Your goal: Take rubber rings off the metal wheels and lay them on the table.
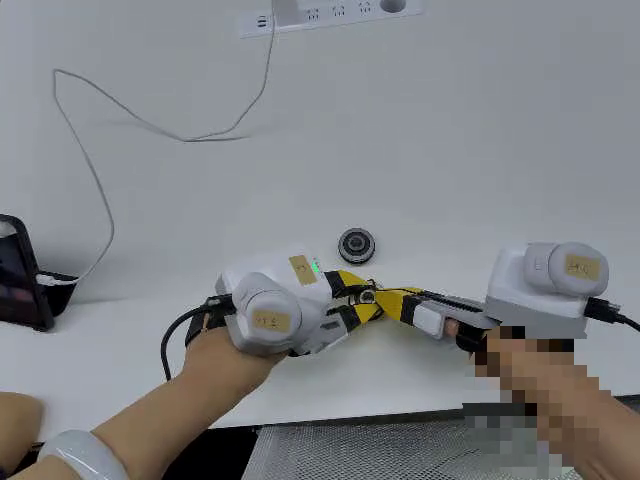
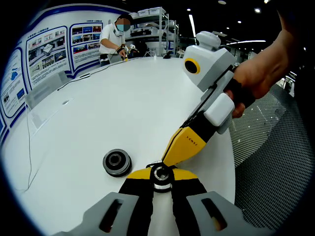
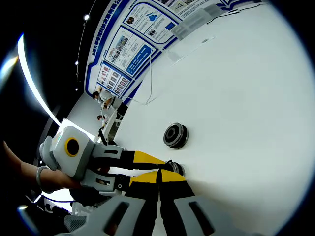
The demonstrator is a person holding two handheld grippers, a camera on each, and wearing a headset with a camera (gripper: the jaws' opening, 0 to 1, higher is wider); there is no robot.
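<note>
wheel (image 2: 160, 173) is clamped in the left gripper (image 2: 160, 179) over the white table (image 1: 420, 150). the right gripper (image 2: 173, 153), jaws pressed together, touches its rim. a second wheel (image 1: 356, 245) lies just beyond. left gripper view: "xense" on the right jaw, showroom posters (image 2: 44, 49). head view: power strip (image 1: 330, 12), cable (image 1: 100, 200).

I've got left claw (image 2: 161, 171) clamped on small wheel (image 2: 161, 176), left hand (image 1: 235, 362) behind it. Right claw (image 3: 166, 172) jaws together, tip meeting left's; right hand (image 2: 257, 73) on grip.
</note>
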